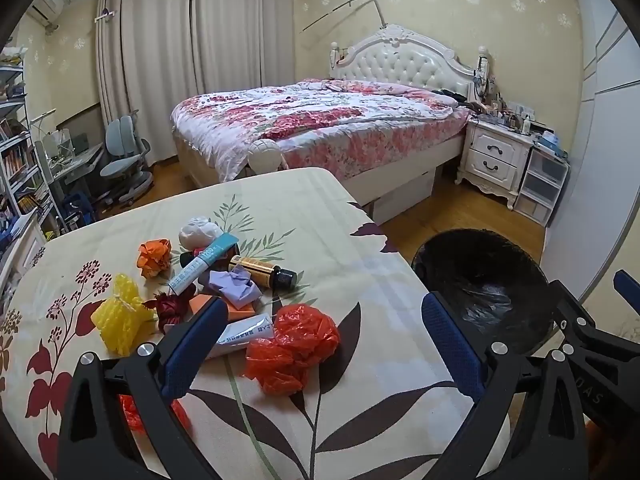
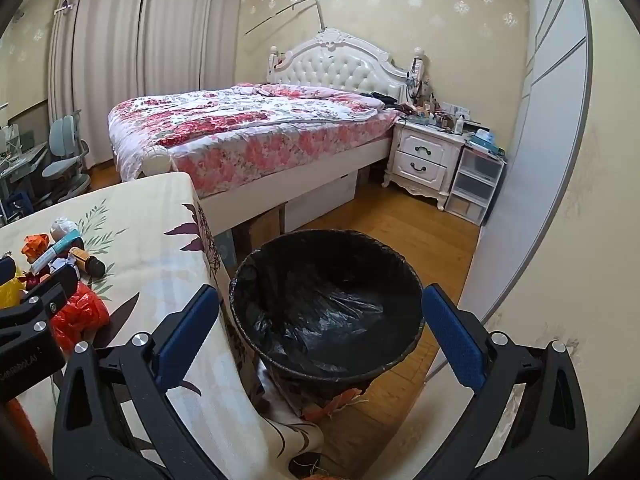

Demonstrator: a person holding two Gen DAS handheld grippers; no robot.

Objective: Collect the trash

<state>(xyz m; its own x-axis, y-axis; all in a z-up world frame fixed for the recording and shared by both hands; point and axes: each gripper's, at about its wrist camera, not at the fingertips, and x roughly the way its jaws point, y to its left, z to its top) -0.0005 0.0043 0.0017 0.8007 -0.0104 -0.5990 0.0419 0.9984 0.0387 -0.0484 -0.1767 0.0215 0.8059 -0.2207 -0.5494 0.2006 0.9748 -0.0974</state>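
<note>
On the flower-print tablecloth lies a pile of trash. It holds a crumpled red plastic bag, a yellow foam net, an orange paper ball, a white tissue wad, a teal tube, an amber bottle and purple paper. My left gripper hovers open just above the red bag, with nothing between its pads. A bin with a black liner stands on the floor right of the table. My right gripper hangs open over the bin, holding nothing.
A bed with a floral quilt fills the back of the room. A white nightstand and plastic drawers stand to its right. A desk chair and bookshelves are at the left. Wooden floor lies beyond the bin.
</note>
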